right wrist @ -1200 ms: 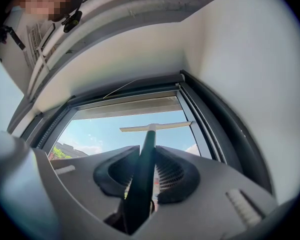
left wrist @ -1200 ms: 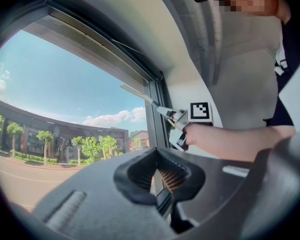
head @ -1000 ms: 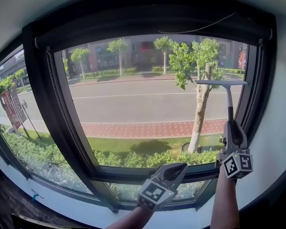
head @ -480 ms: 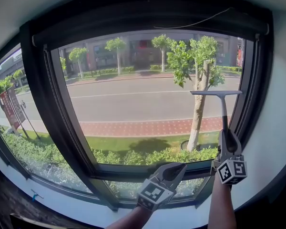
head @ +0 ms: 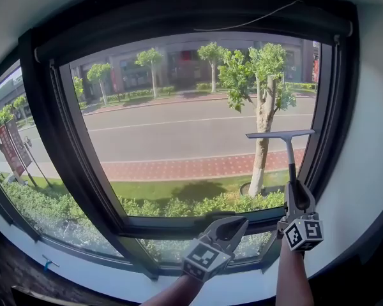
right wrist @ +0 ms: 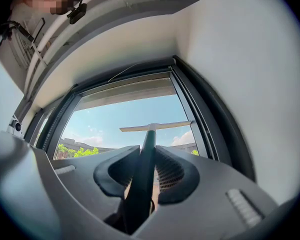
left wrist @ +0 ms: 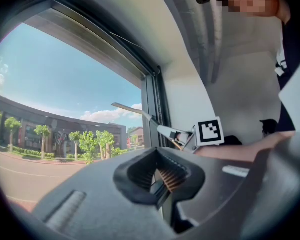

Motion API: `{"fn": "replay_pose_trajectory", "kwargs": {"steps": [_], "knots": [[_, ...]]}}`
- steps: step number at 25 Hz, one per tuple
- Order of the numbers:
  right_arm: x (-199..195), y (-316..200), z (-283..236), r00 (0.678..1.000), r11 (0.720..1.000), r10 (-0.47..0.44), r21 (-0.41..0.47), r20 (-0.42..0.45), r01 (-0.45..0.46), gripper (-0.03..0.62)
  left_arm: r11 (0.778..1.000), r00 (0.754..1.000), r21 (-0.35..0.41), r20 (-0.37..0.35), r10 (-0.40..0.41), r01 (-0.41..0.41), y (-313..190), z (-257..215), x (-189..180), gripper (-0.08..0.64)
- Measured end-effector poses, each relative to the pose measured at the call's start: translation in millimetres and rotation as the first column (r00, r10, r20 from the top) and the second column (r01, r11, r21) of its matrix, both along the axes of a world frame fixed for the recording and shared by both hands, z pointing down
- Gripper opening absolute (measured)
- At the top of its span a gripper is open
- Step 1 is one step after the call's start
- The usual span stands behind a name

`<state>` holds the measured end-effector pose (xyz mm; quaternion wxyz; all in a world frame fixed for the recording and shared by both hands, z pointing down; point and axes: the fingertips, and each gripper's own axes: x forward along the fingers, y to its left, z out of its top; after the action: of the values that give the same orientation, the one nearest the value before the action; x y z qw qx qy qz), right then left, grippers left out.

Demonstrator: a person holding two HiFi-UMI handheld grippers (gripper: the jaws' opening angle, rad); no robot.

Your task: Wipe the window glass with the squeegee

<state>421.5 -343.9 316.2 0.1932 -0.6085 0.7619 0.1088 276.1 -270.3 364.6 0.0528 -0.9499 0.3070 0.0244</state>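
**Squeegee upright at the right side of the pane**

Nearest, the left gripper [head: 232,226] hangs low before the white sill [head: 115,276], its jaws together on nothing. Just to its right, the right gripper [head: 297,196] points upward, jaws clamped on the dark handle of the squeegee [head: 291,161]. The handle rises to a pale blade lying level at mid-height of the window glass [head: 179,139], close to the right upright of the black frame [head: 330,107]. Whether the blade touches the glass cannot be told. Beyond the pane lie a hedge [head: 179,208], a tree [head: 263,101], a brick pavement [head: 179,169], a road [head: 179,132] and buildings [head: 172,65].
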Motion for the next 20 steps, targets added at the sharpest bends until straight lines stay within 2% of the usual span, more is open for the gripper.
{"fn": "replay_pose_trajectory", "kwargs": {"steps": [20], "knots": [[-2.3, 6.4, 84.3, 1.000, 0.992, -0.012, -0.128, 0.003, 0.012, 0.098, 1.000, 1.000, -0.026, 0.015, -0.015, 0.016, 6.5, 36.0, 4.0, 0.003]]}}
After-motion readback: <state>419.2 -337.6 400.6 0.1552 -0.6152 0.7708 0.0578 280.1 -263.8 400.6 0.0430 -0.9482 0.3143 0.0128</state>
